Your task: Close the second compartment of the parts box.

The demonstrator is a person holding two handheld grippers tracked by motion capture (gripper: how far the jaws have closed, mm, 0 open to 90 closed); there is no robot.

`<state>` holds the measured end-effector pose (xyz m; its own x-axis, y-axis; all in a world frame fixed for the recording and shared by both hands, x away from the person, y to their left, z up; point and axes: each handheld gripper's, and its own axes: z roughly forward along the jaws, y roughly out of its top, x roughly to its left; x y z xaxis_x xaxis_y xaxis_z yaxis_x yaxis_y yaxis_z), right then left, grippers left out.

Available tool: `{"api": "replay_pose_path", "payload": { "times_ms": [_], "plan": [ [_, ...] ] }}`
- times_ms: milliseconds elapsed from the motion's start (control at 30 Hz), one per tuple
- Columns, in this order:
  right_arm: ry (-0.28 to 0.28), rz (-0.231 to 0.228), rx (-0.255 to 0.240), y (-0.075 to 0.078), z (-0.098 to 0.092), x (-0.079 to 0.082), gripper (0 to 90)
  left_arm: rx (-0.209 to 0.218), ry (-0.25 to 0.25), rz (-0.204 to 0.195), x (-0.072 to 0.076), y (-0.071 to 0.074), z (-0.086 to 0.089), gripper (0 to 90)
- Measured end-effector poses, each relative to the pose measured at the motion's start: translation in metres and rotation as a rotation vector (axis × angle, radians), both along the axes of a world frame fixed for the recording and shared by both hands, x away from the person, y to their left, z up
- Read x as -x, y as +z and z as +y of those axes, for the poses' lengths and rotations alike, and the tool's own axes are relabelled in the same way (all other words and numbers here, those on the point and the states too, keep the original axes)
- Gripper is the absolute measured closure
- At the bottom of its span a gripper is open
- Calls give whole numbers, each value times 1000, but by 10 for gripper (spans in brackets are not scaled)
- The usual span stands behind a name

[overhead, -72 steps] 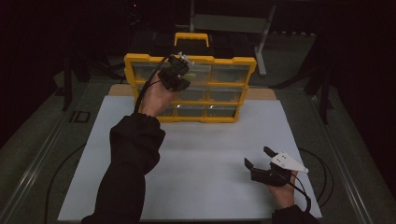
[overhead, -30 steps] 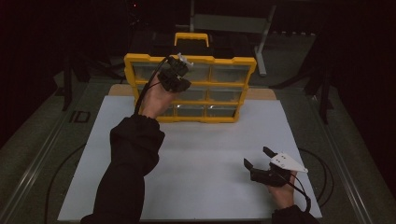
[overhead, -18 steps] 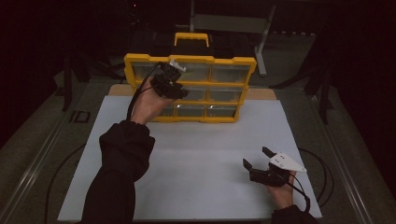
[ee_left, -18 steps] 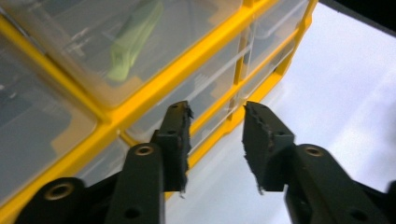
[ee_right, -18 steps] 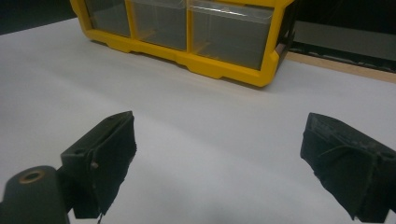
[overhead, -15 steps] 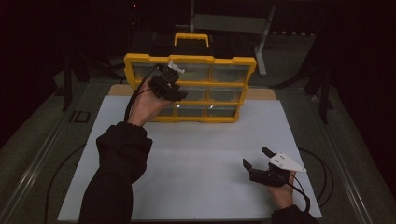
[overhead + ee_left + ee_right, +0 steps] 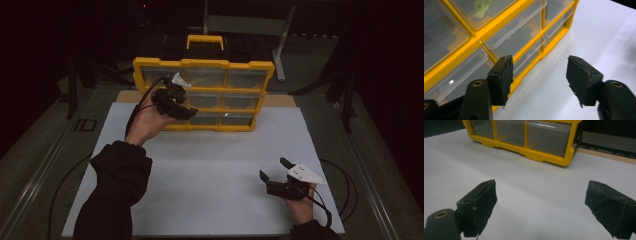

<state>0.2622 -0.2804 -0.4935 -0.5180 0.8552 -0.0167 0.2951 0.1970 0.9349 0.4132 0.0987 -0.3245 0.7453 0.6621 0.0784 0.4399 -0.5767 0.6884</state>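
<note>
A yellow organizer box [image 7: 210, 64] with clear drawers stands upright at the back of the white mat [image 7: 215, 165]. My left gripper [image 7: 188, 113] hovers in front of its lower-left drawers, a little off the box. In the left gripper view the left gripper [image 7: 540, 62] is open; its jaws have just been opening and nothing is between them. The yellow frame [image 7: 474, 42] lies just past the left jaw, and a green item [image 7: 482, 7] shows inside an upper drawer. My right gripper [image 7: 274, 168] rests low at the front right, open and empty [image 7: 542, 185], facing the box [image 7: 541, 156].
A grey metal stand [image 7: 280, 45] rises behind the box. Black cables trail from both grippers over the mat. A metal rail [image 7: 45, 170] runs along the table's left side. The surroundings are dark.
The left hand drew back from the upper-left drawer and came down toward the near left. Its jaws went from shut to open. The right hand stayed put.
</note>
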Motion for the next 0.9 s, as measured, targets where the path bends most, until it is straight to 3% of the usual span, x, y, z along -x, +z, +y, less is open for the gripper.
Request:
{"api": "replay_pose_path", "payload": {
  "times_ms": [300,600,900],
  "plan": [
    [0,1,0,0,1,0,102,50,-2,-5,17,-10,13,354],
    [1,5,1,0,1,0,102,78,20,-31,33,-21,23,235],
    [0,4,2,-1,1,0,102,103,34,-46,48,-31,41,179]
  ]
}}
